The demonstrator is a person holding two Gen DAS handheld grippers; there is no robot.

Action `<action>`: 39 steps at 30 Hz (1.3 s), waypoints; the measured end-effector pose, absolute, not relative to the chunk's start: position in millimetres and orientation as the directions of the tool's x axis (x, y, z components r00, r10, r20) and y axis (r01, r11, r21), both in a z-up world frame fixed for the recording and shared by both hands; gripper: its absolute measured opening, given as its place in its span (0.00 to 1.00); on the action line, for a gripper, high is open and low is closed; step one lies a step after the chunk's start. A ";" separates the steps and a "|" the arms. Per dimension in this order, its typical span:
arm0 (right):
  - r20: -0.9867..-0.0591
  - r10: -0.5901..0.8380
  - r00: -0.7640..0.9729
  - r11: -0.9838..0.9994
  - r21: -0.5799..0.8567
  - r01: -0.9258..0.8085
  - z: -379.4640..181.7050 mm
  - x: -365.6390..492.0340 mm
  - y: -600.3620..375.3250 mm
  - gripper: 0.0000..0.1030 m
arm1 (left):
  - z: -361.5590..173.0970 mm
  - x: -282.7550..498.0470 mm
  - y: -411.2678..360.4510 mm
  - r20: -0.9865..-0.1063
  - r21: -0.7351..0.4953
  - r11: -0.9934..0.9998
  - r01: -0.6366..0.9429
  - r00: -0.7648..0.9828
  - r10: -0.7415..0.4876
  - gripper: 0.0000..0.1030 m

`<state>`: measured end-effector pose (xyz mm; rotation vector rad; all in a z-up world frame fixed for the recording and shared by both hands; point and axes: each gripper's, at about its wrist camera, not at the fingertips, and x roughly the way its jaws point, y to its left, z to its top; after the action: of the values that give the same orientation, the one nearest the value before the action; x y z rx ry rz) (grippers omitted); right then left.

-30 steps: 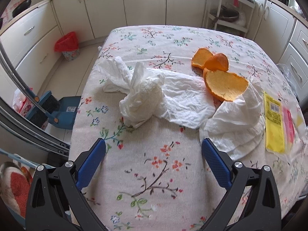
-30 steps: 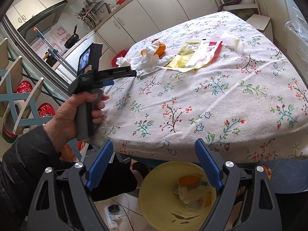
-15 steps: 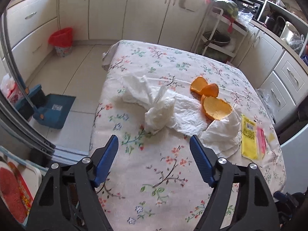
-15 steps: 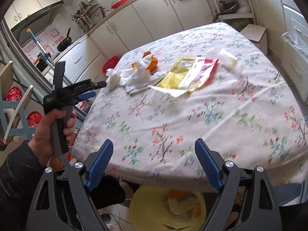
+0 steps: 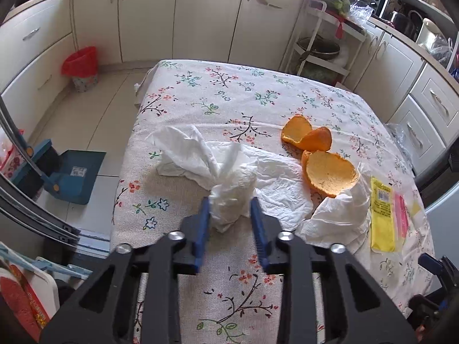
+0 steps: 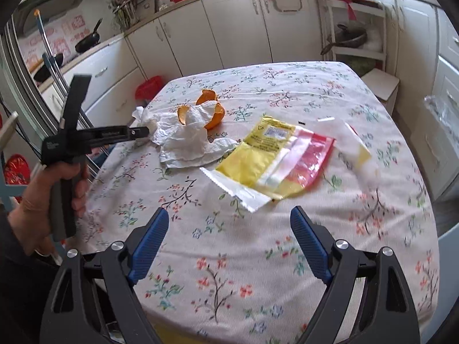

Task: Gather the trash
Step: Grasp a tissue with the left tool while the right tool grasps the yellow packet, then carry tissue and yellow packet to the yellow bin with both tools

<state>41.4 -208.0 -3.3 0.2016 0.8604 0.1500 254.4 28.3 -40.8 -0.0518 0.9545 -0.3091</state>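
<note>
A table under a cream cloth printed with small flowers (image 5: 229,91) carries the litter near its left edge. Flat crumpled white paper napkins (image 5: 287,183) lie beside a yellow and pink plastic wrapper (image 6: 275,154) and three orange peel pieces (image 5: 330,172). The left gripper (image 5: 231,215) has just been closing, and its blue fingers (image 5: 202,220) pinch a twisted white tissue wad (image 5: 232,197) there. The right gripper (image 6: 229,232) hangs spread wide, empty, over the table's near end.
</note>
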 end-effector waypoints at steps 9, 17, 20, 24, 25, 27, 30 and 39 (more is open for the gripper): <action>-0.784 0.172 0.596 0.984 0.165 -0.067 -23.2 71.3 -198.0 0.60 | -24.9 238.8 27.7 -0.803 -0.216 0.935 0.280 0.494 -0.333 0.08; -0.773 0.211 0.598 0.974 0.220 -0.058 -22.2 70.2 -205.6 0.08 | 0.8 196.5 41.2 -0.768 -0.272 0.907 0.321 0.496 -0.405 0.08; -0.752 0.214 0.623 0.971 0.231 -0.055 -14.6 62.6 -209.1 0.05 | 8.7 179.0 43.3 -0.752 -0.288 0.898 0.332 0.502 -0.427 0.08; -0.730 0.238 0.640 0.964 0.257 -0.065 -5.2 52.2 -211.3 0.04 | 12.8 154.6 41.6 -0.736 -0.309 0.886 0.346 0.503 -0.454 0.08; -0.726 0.246 0.642 0.962 0.265 -0.069 -3.0 48.5 -211.2 0.04 | 13.0 149.9 39.8 -0.735 -0.306 0.885 0.352 0.504 -0.454 0.08; -0.717 0.267 0.644 0.956 0.282 -0.081 0.3 41.5 -210.4 0.04 | 14.1 138.4 34.6 -0.729 -0.296 0.882 0.367 0.509 -0.457 0.08; -0.699 0.296 0.651 0.946 0.309 -0.099 6.7 28.8 -209.0 0.04 | 16.0 121.5 28.9 -0.716 -0.300 0.872 0.386 0.513 -0.474 0.08; -0.650 0.377 0.660 0.914 0.378 -0.149 16.9 -17.6 -205.3 0.04 | 20.3 70.5 20.9 -0.664 -0.335 0.842 0.422 0.528 -0.529 0.08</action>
<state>-17.6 -205.3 16.9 0.3059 0.7980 0.3025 70.5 20.9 20.4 -0.1394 0.8402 -0.5701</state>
